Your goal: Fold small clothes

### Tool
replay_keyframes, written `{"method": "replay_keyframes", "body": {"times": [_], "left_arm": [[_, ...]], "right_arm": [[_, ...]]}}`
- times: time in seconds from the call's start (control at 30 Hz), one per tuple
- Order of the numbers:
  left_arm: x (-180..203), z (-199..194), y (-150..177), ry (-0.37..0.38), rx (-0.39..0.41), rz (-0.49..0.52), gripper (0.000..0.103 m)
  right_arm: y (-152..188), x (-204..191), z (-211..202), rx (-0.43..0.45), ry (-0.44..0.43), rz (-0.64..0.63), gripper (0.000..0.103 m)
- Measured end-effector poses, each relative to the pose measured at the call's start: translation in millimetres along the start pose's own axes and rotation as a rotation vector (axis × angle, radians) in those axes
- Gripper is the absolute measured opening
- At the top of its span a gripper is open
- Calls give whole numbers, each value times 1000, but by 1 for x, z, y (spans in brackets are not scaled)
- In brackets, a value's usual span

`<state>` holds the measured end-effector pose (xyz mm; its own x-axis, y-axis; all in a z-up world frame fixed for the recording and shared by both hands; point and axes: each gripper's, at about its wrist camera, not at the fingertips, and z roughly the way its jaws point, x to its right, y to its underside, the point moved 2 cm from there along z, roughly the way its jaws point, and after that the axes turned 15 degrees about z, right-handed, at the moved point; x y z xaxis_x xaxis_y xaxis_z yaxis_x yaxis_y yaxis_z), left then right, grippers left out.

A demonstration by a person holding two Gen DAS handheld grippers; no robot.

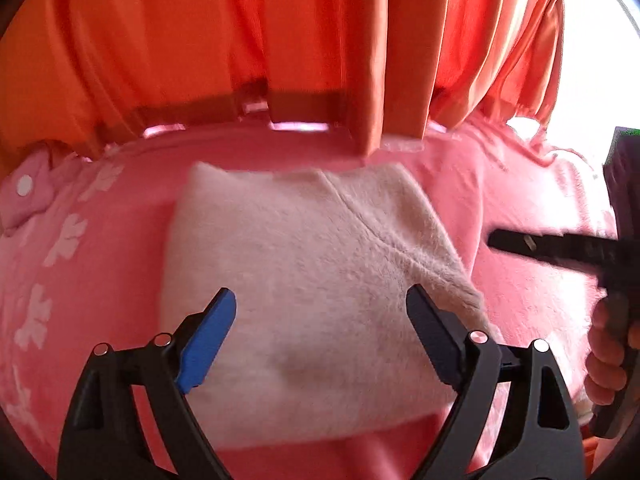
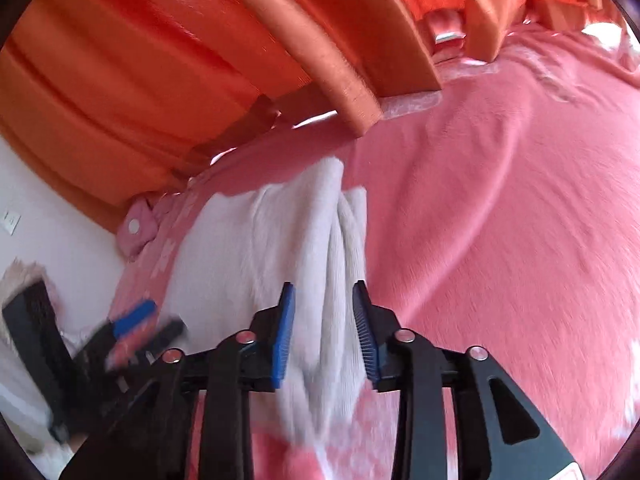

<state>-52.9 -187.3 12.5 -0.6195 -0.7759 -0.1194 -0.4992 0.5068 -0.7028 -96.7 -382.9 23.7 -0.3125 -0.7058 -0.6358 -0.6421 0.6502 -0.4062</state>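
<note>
My left gripper [image 1: 320,336] stands with its jaws spread wide, holding nothing; both fingers hover over the near half of the white fleece garment [image 1: 304,280], and I cannot tell whether the tips touch the pile. My right gripper [image 2: 324,332] has its jaws narrowed to a small gap, with a raised ridge of the same garment [image 2: 280,248] running between the blue pads [image 2: 285,340]; whether the pads actually pinch the cloth cannot be told. The garment lies folded as a rough rectangle on the pink blanket [image 1: 528,292], which carries white flower prints along its left side. Orange curtains [image 1: 240,32] hang behind the blanket's far edge
</note>
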Motion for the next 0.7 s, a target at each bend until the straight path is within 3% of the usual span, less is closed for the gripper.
{"method": "replay_keyframes", "body": {"times": [0.23, 0.27, 0.3, 0.43, 0.47, 0.57, 0.7], "left_arm": [[13, 23, 9, -60, -40, 28, 84], [15, 24, 10, -71, -42, 42, 84], [17, 25, 9, -76, -45, 50, 84], [19, 27, 10, -94, -45, 64, 84], [19, 28, 10, -101, -44, 65, 85], [23, 31, 10, -112, -55, 73, 85], [24, 30, 10, -117, -56, 75, 85]], "right_arm": [[-35, -14, 52, -21, -1, 5, 37], [-40, -18, 59, -28, 0, -6, 32], [-44, -22, 61, -30, -12, -15, 9], [-57, -44, 37, 62, -109, -68, 8], [-58, -43, 42, 65, -83, -75, 8], [-49, -19, 94, -29, 140, -91, 8], [-41, -11, 68, 2, 59, -17, 15]]}}
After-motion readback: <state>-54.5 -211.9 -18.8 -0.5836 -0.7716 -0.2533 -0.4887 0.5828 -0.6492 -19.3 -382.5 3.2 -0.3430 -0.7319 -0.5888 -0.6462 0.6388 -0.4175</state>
